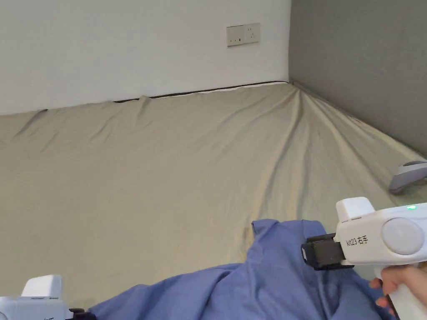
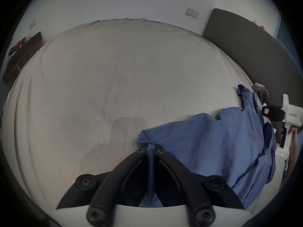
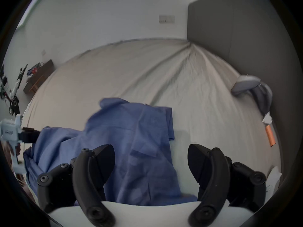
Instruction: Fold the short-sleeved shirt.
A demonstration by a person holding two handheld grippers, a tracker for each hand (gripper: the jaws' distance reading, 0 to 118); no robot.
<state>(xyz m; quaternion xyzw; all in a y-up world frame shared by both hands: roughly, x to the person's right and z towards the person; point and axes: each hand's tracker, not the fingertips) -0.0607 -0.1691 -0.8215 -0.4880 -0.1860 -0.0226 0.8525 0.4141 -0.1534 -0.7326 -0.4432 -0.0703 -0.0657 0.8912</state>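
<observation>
Left gripper view, up close: the left gripper (image 2: 151,148) has its two black jaws pressed together on a thin bit of the blue shirt (image 2: 205,145), pinching the cloth at its edge. Right gripper view: the right gripper (image 3: 150,161) has its jaws spread wide w/ nothing between them, just above the shirt (image 3: 131,140). The shirt lies crumpled on the near part of the bed, btwn the two grippers, one end w/ a flap reaching out over the sheet (image 1: 167,166). Head view shows the right gripper (image 1: 310,252) at the shirt's (image 1: 250,283) right side, held by a hand (image 1: 400,283), w/ a small green light on its white body. Farther off on the right, a grey gadget (image 1: 408,175) sits on the sheet near the dark grey headboard (image 1: 362,62). An orange tube (image 3: 270,136) lies by that edge too. Far back is the white wall w/ a socket plate (image 1: 243,34), and a dark shelf (image 2: 21,55) w/ stuff on it far to the left.
</observation>
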